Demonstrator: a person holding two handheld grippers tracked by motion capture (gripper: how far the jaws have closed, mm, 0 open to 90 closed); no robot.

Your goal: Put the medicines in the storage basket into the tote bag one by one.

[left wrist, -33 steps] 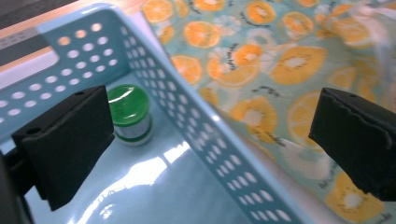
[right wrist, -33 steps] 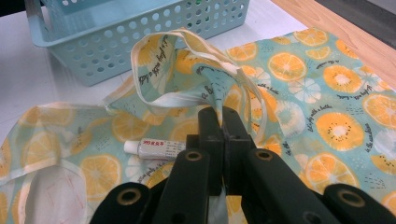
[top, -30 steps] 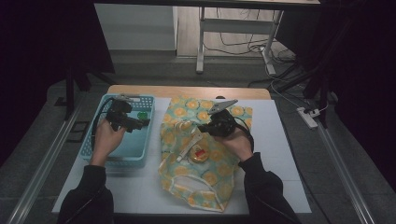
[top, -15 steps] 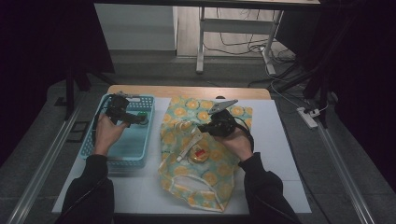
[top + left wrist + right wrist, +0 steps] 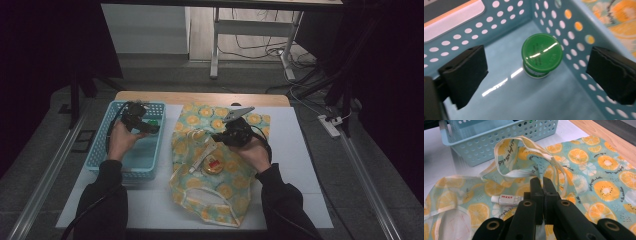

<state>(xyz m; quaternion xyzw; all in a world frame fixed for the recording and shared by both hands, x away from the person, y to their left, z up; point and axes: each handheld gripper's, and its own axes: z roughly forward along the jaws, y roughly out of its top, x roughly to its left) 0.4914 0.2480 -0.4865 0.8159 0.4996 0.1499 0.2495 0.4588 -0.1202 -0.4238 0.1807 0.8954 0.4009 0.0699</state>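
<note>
L claw (image 5: 536,75): jaws wide, just been closing, hold nothing; I may tip green-capped bottle (image 5: 541,53) in far basket (image 5: 584,62).
R claw (image 5: 542,186): shut on fruit-print bag (image 5: 599,177); fabric could slip.

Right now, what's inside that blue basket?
One green-capped bottle stands upright in the blue basket, below the open left tongs. The hand and tongs cover part of the floor.

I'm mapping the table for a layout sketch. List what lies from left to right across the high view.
Blue basket → left hand-held gripper, over the basket → white tube on the fruit-print bag → right hand-held gripper, shut → bare white table top.
</note>
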